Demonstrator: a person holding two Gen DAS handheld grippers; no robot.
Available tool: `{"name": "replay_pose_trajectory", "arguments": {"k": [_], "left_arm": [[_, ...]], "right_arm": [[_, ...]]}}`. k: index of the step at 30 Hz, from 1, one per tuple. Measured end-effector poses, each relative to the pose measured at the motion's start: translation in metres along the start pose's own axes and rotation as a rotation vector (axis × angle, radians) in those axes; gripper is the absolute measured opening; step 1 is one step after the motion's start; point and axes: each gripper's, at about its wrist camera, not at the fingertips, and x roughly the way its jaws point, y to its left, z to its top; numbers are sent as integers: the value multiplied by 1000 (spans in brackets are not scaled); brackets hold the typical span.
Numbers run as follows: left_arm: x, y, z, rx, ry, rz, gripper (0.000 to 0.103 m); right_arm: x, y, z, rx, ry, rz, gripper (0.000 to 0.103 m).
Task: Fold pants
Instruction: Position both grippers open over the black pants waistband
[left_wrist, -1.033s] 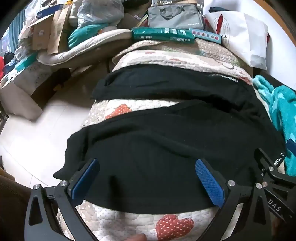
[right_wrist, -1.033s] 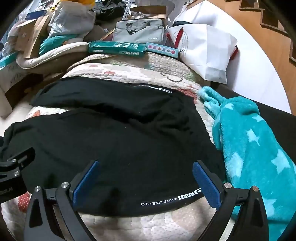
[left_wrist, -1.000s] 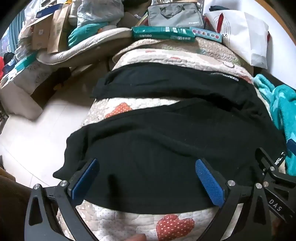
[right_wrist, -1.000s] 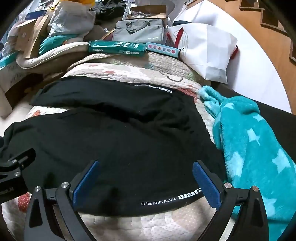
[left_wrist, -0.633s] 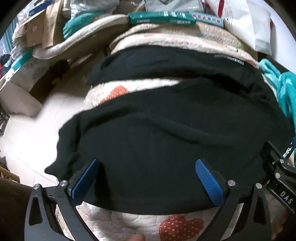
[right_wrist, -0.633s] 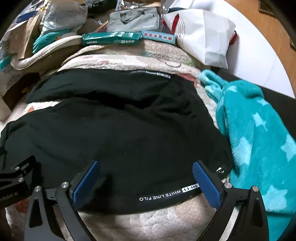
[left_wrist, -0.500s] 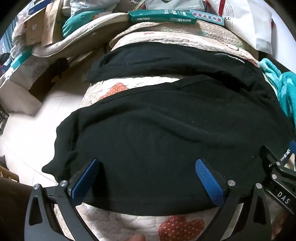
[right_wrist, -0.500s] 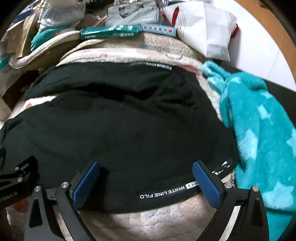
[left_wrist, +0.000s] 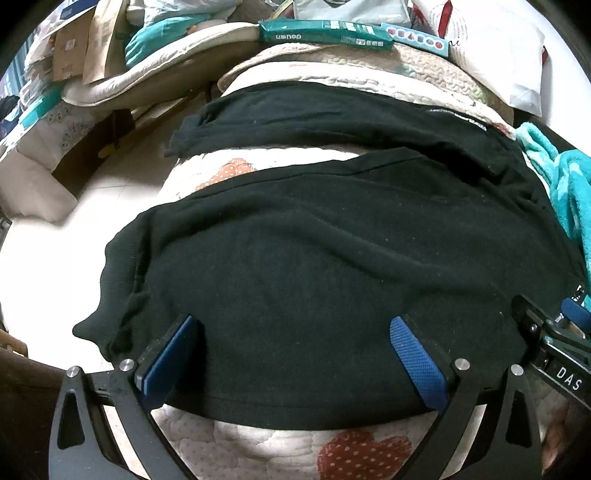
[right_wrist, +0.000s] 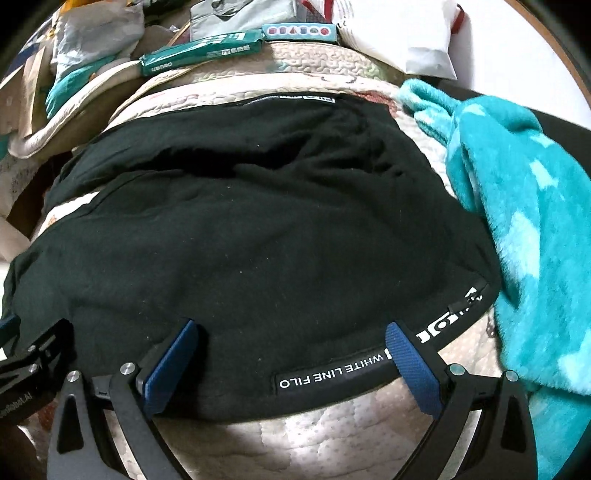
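Black pants lie spread across a heart-print quilt, legs parted toward the left. Left gripper and right gripper both stand wide apart over the near edge — neither holds fabric. Just right, a teal blanket; farther off, a green box and white bag.
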Motion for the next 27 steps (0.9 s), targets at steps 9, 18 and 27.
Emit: {"name": "replay_pose_trajectory", "arguments": {"k": [9,18,27], "left_arm": [[-5,3,-5,4,-39,-13,103],[-8,3,-3,31,21,-9,103],[-64,-7,32,60,-235,-41,102]], "right_arm": [[3,-3,0,36,25,22,103],[0,-1,-4,-25,26,11,103],[3,1,-1,-44,30,21,103]]}}
